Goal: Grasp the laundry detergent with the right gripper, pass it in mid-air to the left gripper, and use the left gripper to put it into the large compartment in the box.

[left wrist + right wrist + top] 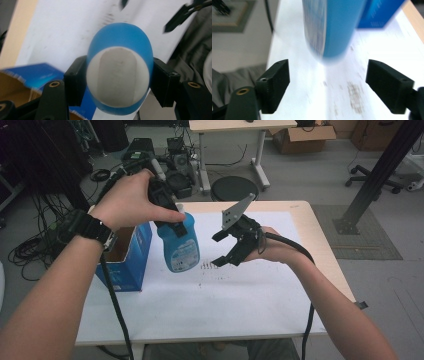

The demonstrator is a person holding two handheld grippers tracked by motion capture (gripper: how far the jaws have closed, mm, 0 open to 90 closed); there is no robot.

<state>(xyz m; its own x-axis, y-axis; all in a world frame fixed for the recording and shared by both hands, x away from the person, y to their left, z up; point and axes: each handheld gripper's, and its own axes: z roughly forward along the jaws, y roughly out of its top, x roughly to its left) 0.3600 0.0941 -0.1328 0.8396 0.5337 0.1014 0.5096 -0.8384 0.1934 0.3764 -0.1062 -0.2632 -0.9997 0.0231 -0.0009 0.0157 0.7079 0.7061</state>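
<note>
Your left claw (172,222) squeezes the top of the blue plastic bottle (181,245), lifting it above the white surface (240,295) beside the blue cardboard box (127,262). Your right claw (222,247) waits wide open nearby, maybe ready to grab the bottle's bottom.

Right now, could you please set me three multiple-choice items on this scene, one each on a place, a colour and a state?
1. Where is the open box?
A. table's left edge
B. table's right edge
C. the floor

2. What colour is the bottle?
A. red
B. blue
C. green

3. How do the right tongs stand?
A. shut on the bottle
B. shut on the box
C. open

Answers: 1 A, it stands below the left hand; 2 B, the body is blue; 3 C, the jaws are spread with nothing between them.
</note>
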